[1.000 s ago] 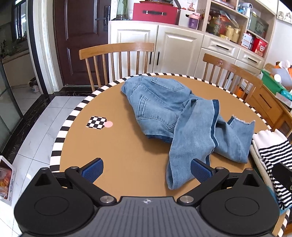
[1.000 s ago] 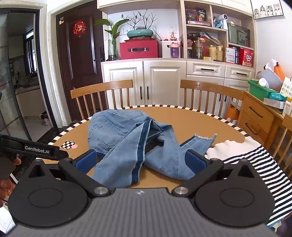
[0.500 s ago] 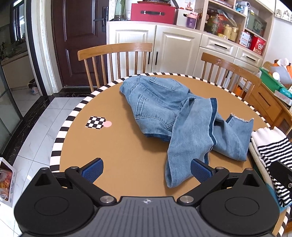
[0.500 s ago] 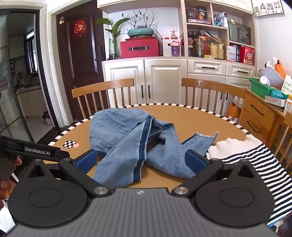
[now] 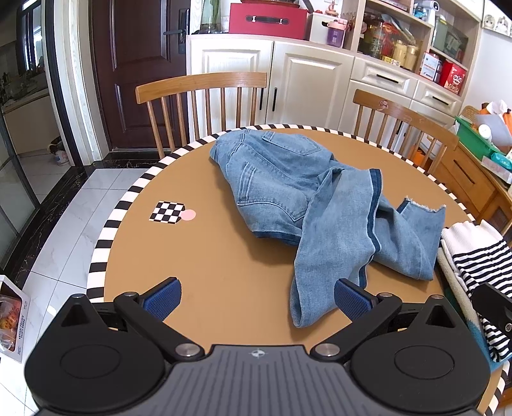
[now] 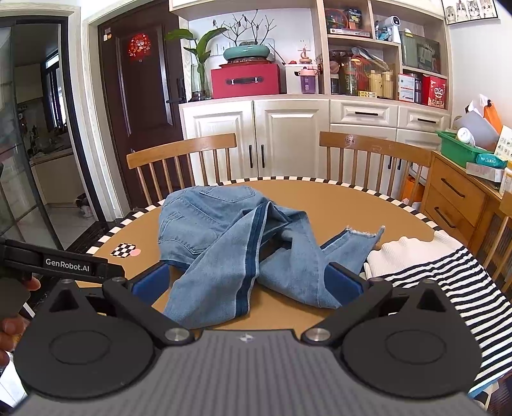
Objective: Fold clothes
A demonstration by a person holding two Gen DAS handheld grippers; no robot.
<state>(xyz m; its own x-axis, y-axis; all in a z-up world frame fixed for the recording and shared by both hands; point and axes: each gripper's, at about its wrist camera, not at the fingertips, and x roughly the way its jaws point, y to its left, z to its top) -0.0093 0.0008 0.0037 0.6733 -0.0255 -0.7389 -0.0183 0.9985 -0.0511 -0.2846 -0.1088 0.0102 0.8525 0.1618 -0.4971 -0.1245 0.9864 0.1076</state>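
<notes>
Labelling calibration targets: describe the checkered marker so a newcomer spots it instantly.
Start at the round table with the striped rim. Left of the crumpled jeans lies the checkered marker, flat on the tabletop. It alone is black-and-white checked, with a pink dot on its right edge.

"GenRobot.AI" on left claw

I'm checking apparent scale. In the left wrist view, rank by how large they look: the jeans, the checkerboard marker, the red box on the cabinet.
1. Jeans, by far the largest.
2. Red box, though it stands much farther off, so its true size is unsure.
3. Checkerboard marker, the smallest.
</notes>
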